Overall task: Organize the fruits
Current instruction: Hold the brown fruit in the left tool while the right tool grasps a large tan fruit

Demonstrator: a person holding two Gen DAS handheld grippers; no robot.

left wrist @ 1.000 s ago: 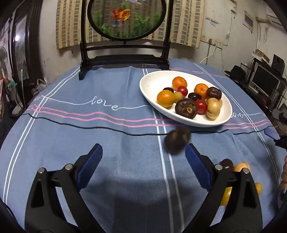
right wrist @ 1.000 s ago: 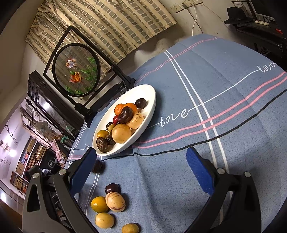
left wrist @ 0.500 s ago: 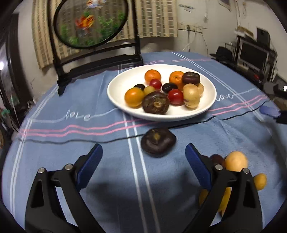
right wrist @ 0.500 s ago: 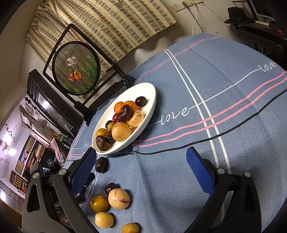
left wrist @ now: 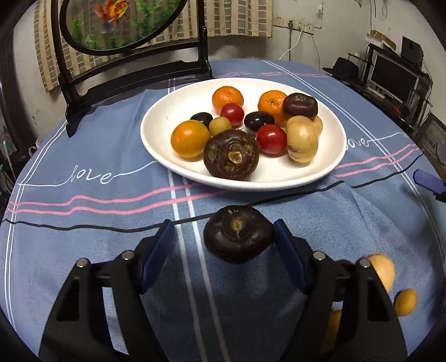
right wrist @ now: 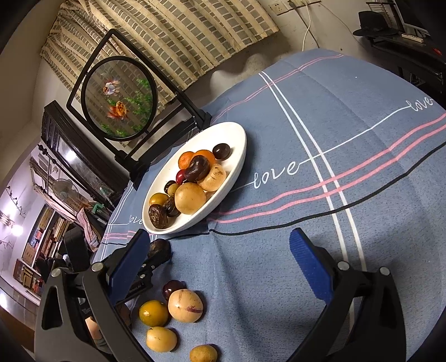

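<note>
We see a blue tablecloth (left wrist: 92, 245) covering the surface, crossed by pink, white and black stripes and stitched with the word "love". At its far edge stands a round goldfish screen (left wrist: 117, 22) in a black frame, its feet resting on the cloth. Behind it hangs a striped curtain (right wrist: 178, 36) against a pale wall, with a wall socket (left wrist: 290, 23) and a white cord dropping from it. Far right, a dark monitor (left wrist: 393, 75) sits on a cluttered desk, a black hat (left wrist: 344, 66) just beside it.
</note>
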